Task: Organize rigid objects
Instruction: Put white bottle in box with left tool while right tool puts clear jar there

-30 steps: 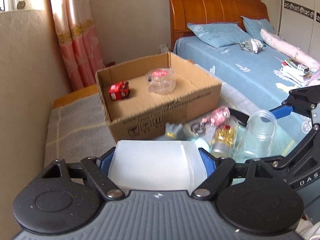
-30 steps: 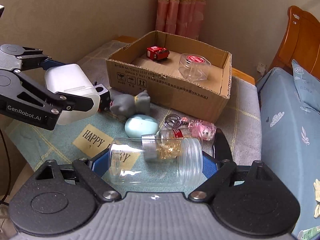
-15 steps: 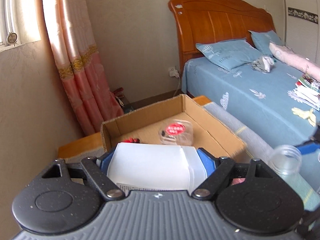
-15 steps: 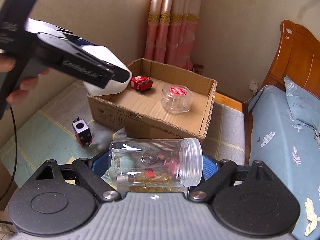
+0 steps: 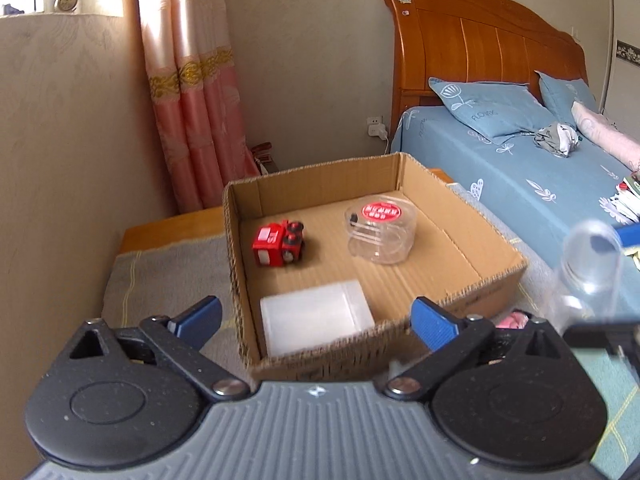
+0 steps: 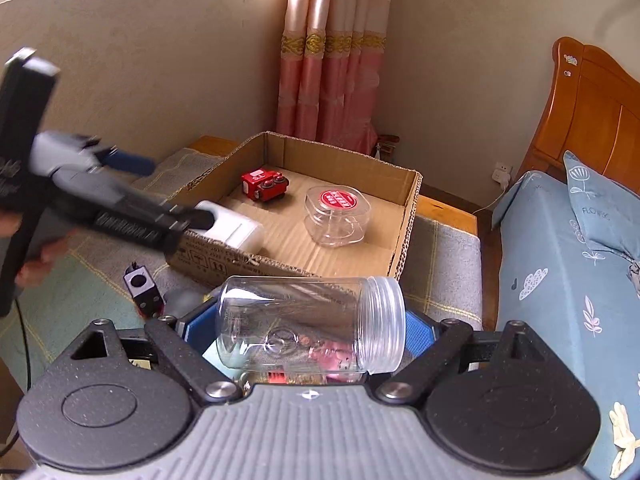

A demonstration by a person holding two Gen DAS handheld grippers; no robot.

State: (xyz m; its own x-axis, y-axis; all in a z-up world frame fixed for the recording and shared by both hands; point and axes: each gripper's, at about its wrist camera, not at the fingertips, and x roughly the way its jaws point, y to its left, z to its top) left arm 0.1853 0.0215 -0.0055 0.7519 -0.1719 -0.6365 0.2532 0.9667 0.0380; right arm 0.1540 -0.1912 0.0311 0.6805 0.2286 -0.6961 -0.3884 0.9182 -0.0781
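An open cardboard box (image 5: 496, 276) (image 6: 412, 216) holds a red toy train (image 5: 279, 243) (image 6: 265, 185), a round clear tub with a red label (image 5: 380, 229) (image 6: 336, 216) and a white plastic container (image 5: 316, 322) (image 6: 236, 229) in its near left corner. My left gripper (image 5: 316, 314) is open above the box's near wall, with the white container lying loose below it. My right gripper (image 6: 304, 330) is shut on a clear plastic jar (image 6: 310, 330), held sideways in front of the box; the jar also shows in the left wrist view (image 5: 588, 268).
Small items lie on the cloth-covered table in front of the box: a black-and-white cube toy (image 6: 140, 286), a pink bottle (image 6: 334, 360). A bed (image 5: 520, 168) stands at the right, a pink curtain (image 5: 192, 100) behind, a wall to the left.
My left gripper carried the white container over the box, opened and let it go into the near left corner. My right gripper lifted the clear jar closer to the box.
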